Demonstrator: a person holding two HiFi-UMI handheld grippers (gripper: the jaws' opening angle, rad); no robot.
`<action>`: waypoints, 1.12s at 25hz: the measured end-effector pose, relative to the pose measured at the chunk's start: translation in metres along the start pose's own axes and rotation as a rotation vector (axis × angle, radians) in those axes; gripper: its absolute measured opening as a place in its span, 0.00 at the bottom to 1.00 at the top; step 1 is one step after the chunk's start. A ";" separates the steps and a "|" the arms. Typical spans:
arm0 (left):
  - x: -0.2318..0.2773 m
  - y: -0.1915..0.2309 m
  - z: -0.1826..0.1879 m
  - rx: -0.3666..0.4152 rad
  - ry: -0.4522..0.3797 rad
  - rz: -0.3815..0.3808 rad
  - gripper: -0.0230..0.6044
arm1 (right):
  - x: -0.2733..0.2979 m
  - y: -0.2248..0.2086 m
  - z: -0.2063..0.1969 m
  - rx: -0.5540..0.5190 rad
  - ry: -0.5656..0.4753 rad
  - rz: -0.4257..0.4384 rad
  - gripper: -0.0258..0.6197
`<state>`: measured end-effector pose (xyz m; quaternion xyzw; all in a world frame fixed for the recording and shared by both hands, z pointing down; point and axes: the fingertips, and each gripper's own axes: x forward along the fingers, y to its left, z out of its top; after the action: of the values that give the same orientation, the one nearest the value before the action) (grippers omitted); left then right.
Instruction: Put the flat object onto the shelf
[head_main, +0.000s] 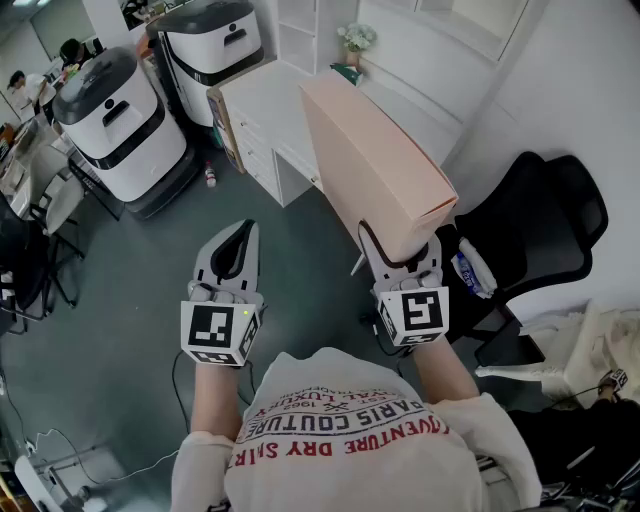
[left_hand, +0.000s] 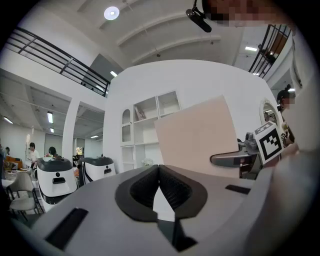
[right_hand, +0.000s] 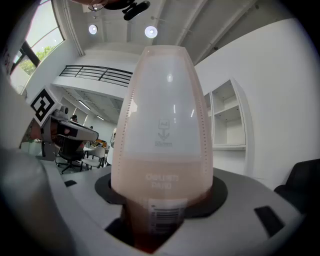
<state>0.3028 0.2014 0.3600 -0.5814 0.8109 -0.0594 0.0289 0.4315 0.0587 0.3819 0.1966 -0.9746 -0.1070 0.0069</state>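
The shirt (head_main: 345, 425) bore "PARIS", "COUTURE" and "DRY" (other words creased); the flat object's (right_hand: 162, 150) embossed print was unreadable.

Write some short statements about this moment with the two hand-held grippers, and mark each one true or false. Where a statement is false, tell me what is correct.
1. The right hand-held gripper holds a pink file box. True.
2. The left hand-held gripper also grips the box. False: its jaws are together with nothing between them, away from the box.
3. The box already stands on the white shelf. False: it is in the air, held in front of the shelf.
4. A black office chair stands on the person's right side. True.
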 end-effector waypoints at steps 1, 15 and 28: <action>0.002 0.000 0.000 0.000 0.001 0.000 0.06 | 0.001 -0.002 -0.001 0.009 0.003 -0.005 0.50; 0.022 0.008 -0.007 0.013 0.008 0.010 0.06 | 0.025 -0.019 -0.007 0.072 -0.005 -0.012 0.50; 0.101 0.134 -0.038 0.013 -0.012 -0.075 0.06 | 0.160 0.024 -0.023 0.087 0.038 -0.075 0.50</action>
<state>0.1399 0.1504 0.3828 -0.6117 0.7879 -0.0622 0.0354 0.2760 0.0136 0.4049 0.2350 -0.9700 -0.0608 0.0129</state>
